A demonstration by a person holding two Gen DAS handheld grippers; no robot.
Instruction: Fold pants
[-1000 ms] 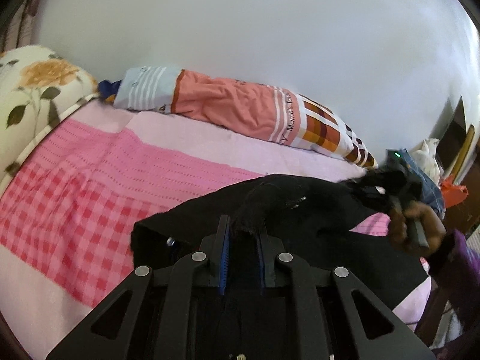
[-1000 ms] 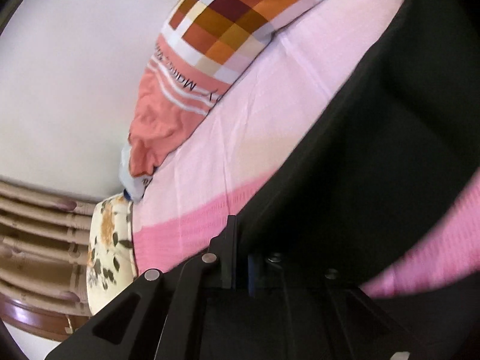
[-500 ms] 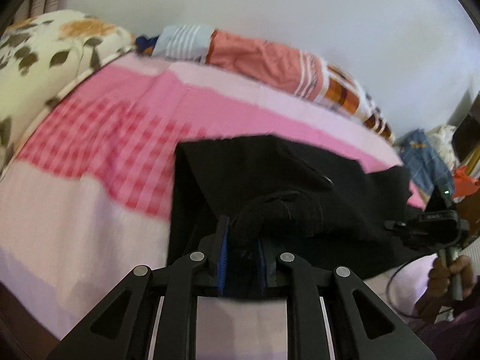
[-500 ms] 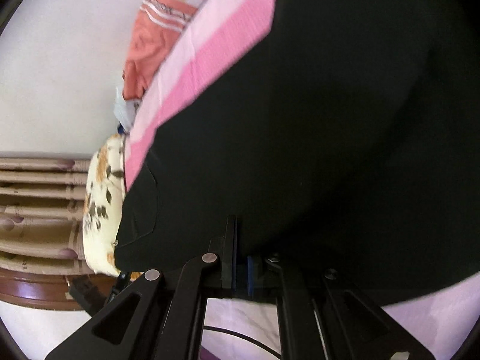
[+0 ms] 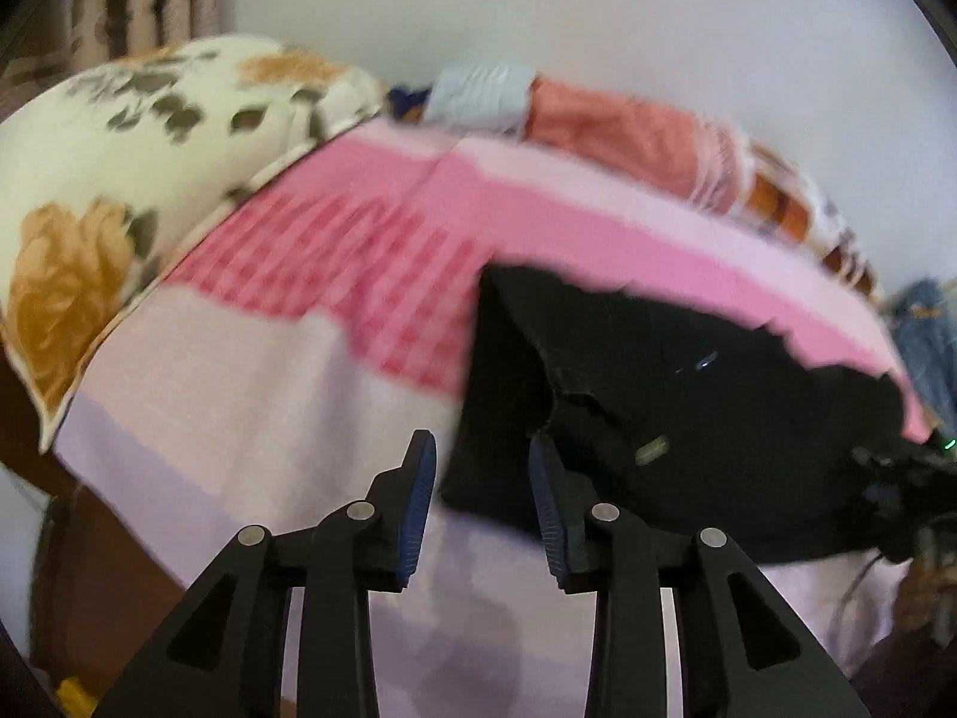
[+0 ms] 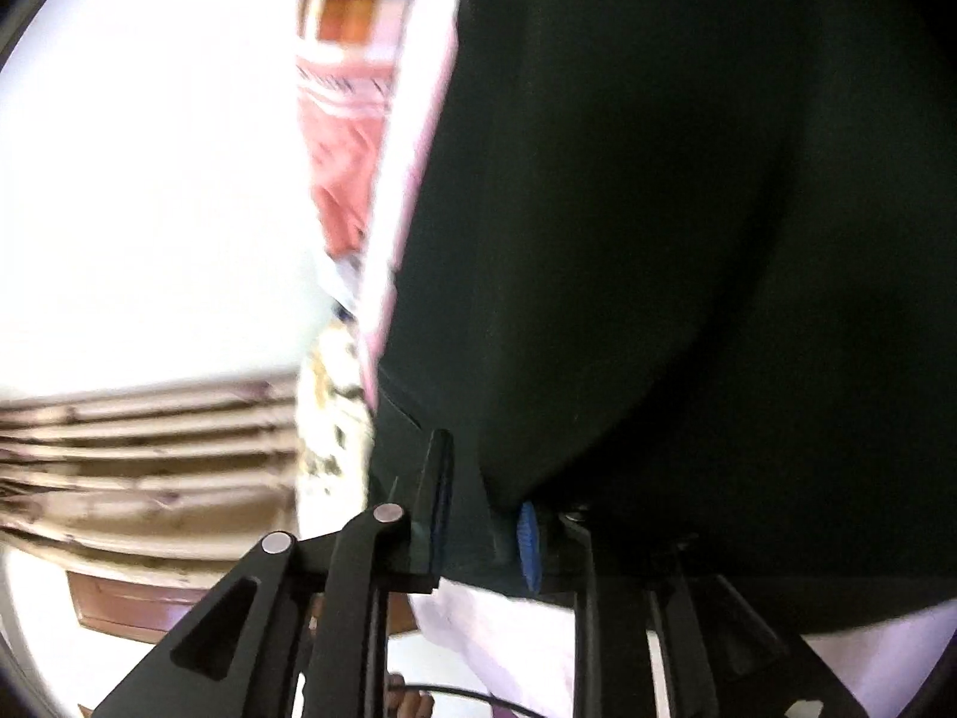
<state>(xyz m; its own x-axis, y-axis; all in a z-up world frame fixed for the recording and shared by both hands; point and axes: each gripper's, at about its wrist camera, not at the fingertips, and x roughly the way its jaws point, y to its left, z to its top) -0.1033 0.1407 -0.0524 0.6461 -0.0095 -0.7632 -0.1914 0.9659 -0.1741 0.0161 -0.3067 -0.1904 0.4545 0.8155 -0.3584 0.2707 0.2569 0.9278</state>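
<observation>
The black pants [image 5: 676, 413] lie spread on the pink bedsheet [image 5: 335, 275], near the bed's front edge. My left gripper [image 5: 481, 472] is open, its blue-padded fingers just in front of the pants' near left corner, touching nothing. In the right wrist view the pants [image 6: 688, 239] fill most of the frame. My right gripper [image 6: 481, 496] has its jaws parted with the pants' edge lying between them. The right gripper also shows in the left wrist view [image 5: 897, 472] at the pants' right end.
A floral pillow [image 5: 137, 179] lies at the bed's left end. A salmon and checked bolster [image 5: 646, 137] runs along the white wall. Blue clothing [image 5: 927, 335] sits past the bed's right end. Brown curtains [image 6: 143, 455] hang beyond the pillow.
My left gripper has let go of the pants and opened, pulling back to the bed's front edge. My right gripper's jaws have parted. The pants now lie flat on the sheet.
</observation>
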